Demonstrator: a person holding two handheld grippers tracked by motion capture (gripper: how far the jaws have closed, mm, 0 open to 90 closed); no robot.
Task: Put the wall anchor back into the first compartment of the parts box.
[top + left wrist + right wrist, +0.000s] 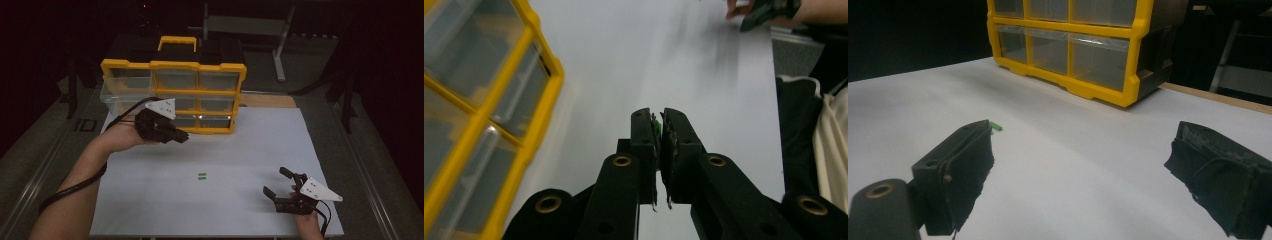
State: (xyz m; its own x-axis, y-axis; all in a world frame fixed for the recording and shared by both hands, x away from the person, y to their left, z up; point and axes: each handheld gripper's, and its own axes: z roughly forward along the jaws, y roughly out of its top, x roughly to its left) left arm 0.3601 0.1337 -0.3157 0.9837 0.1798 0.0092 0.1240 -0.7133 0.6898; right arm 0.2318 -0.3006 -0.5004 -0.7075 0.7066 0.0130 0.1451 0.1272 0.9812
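My left tongs hang above the desk, just in front of the yellow drawer cabinet, and point toward the middle of the white sheet. In the left gripper view their jaws stand nearly together, clamped on a small green piece whose edge peeks out between the pads near the tips. One clear drawer at the cabinet's left side sticks out from the frame, behind my left hand.

My right tongs rest low at the near right corner of the desk, jaws wide apart with nothing between them. A second green piece lies flat on the sheet near the middle, well apart from both tongs; in the right gripper view it shows just past the tip of one jaw, toward the cabinet.
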